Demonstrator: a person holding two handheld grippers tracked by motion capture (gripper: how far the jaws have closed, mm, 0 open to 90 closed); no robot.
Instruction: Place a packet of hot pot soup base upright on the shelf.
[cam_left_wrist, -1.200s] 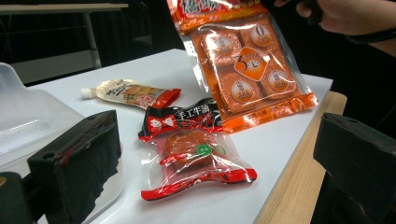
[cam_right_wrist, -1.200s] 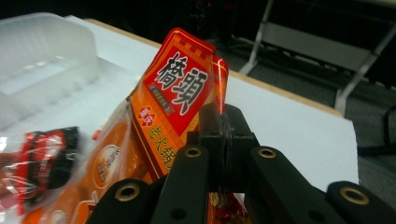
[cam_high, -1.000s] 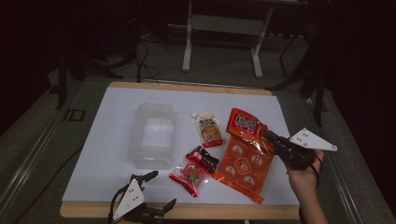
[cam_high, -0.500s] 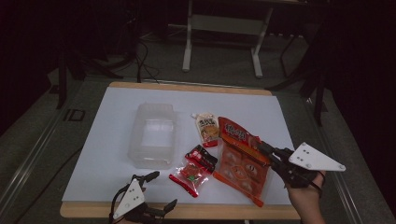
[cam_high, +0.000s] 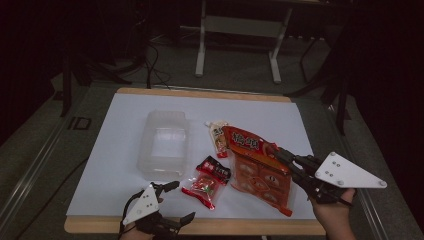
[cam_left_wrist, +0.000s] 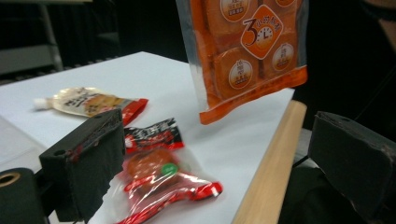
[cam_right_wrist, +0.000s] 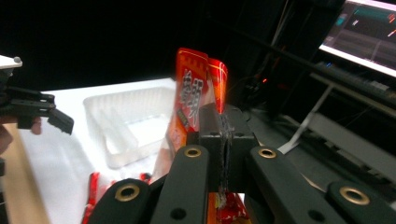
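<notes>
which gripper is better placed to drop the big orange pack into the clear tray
Right. The right gripper is already shut on the orange pack, lifted beside the clear tray. The left gripper sits open at the table edge.

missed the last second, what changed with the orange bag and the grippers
The right gripper, shut on the big orange snack bag throughout, drew back toward the person and lifted it; the left gripper view shows the bag's bottom edge off the table. The left gripper stayed open at the near edge. The clear tray and small packets didn't move.
</notes>
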